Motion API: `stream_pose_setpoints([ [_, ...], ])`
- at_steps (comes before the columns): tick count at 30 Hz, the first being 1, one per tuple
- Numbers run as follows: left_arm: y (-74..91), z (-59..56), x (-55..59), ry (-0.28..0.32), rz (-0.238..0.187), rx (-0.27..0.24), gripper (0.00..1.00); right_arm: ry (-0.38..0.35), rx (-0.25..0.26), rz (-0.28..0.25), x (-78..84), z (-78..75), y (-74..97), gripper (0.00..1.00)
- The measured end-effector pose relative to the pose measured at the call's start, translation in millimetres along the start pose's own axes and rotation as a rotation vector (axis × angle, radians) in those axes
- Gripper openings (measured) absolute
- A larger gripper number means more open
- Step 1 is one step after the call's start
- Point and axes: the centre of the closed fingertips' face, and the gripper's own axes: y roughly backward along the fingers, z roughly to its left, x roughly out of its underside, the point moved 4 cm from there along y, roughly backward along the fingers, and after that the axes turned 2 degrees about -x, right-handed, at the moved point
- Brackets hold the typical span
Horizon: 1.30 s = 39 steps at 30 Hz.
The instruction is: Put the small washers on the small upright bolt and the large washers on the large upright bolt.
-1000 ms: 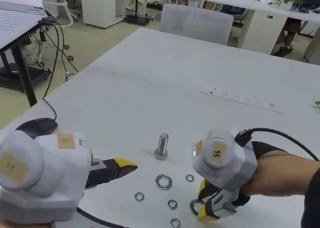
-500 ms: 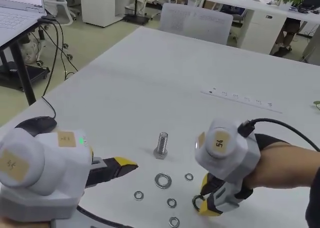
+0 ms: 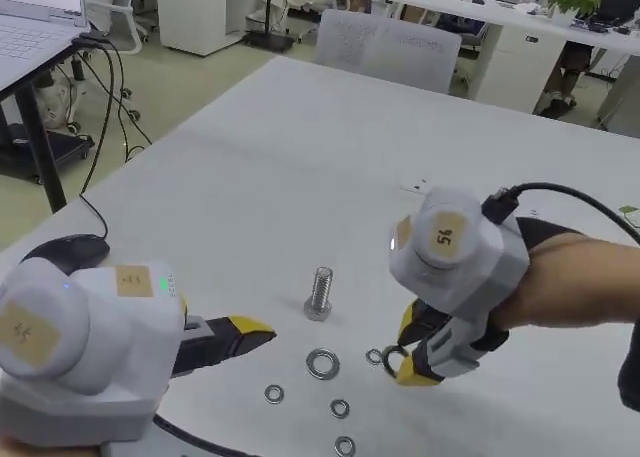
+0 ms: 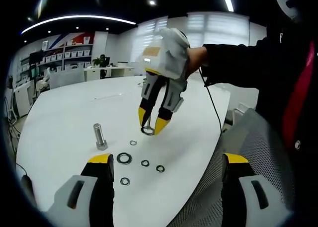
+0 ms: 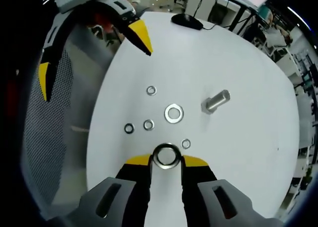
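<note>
1. Head view: the right gripper pinches a flat steel large washer just beside the threaded bolt, which stands upright on the white table.
2. Left gripper view: the left gripper has its jaws spread and empty.
3. Right gripper view: the held ring's hole faces the camera; small washers lie flat.

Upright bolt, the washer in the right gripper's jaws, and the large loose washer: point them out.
upright bolt [image 3: 320,289], head view, threaded shank.
held washer [image 5: 165,147], right gripper view, upper rim.
large loose washer [image 3: 311,363], head view, left rim.

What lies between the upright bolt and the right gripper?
One small washer, close to the right gripper's held large washer; the right gripper view shows it.
</note>
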Motion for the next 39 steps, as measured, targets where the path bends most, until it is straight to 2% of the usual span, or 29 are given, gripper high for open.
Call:
stream_pose_setpoints([
  [10,0.3,0.8,-1.1,-0.006,-0.008,-0.007,0.9,0.033,0.051,-0.008,-18.8,-26.0,20.0,0.23],
  [20,0.7,6.4,-1.8,0.0,-0.022,-0.034,0.9,0.075,0.072,-0.014,-37.0,-43.3,23.8,0.23],
  [26,2.7,13.1,-3.6,-0.013,-0.034,-0.086,0.9,0.098,0.076,-0.017,-45.9,-51.2,20.8,0.23],
  [39,13.1,29.2,-10.9,-0.006,-0.102,-0.216,0.89,0.127,0.07,-0.002,-60.4,-65.0,13.1,0.23],
])
